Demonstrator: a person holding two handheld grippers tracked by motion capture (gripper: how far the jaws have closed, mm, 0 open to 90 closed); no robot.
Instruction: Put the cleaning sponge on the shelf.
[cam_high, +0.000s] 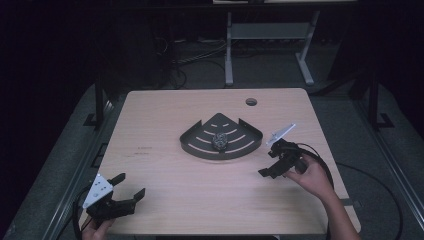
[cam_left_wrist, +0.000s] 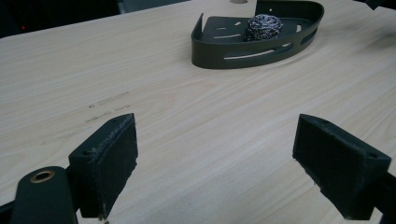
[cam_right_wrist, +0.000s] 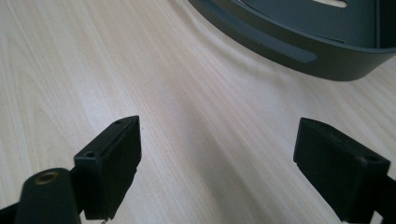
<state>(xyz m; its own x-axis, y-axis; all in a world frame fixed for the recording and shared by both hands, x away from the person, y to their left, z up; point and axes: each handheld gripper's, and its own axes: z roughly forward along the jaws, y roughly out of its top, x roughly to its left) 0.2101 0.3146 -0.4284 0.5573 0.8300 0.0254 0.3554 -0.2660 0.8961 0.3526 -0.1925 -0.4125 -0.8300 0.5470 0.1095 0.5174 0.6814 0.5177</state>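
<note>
Steel-wool scourer (cam_high: 219, 141) sits inside the dark corner caddy (cam_high: 195, 141), roughly mid-floor, on the slotted base and apart from the walls. Caddy is the landmark: mid-table, curved front facing the person.

Right gripper (cam_high: 272, 165) is near the caddy's right front corner, jaws spread, nothing between them. In its own view the caddy's curved wall (cam_right_wrist: 299, 46) lies just ahead.

Left gripper (cam_high: 129, 187) is well apart from the caddy, toward the near left table (cam_high: 165, 115) edge, jaws spread and empty; scourer (cam_left_wrist: 264, 27) seen beyond.

Handling, by judgement: scourer looks light, springy, compressible; wire coils should snag pads, so slip is unlikely. Not fragile. Pinch across its middle from above, clearing the caddy's wall. Caddy is likely stiff metal and may slide if bumped.
</note>
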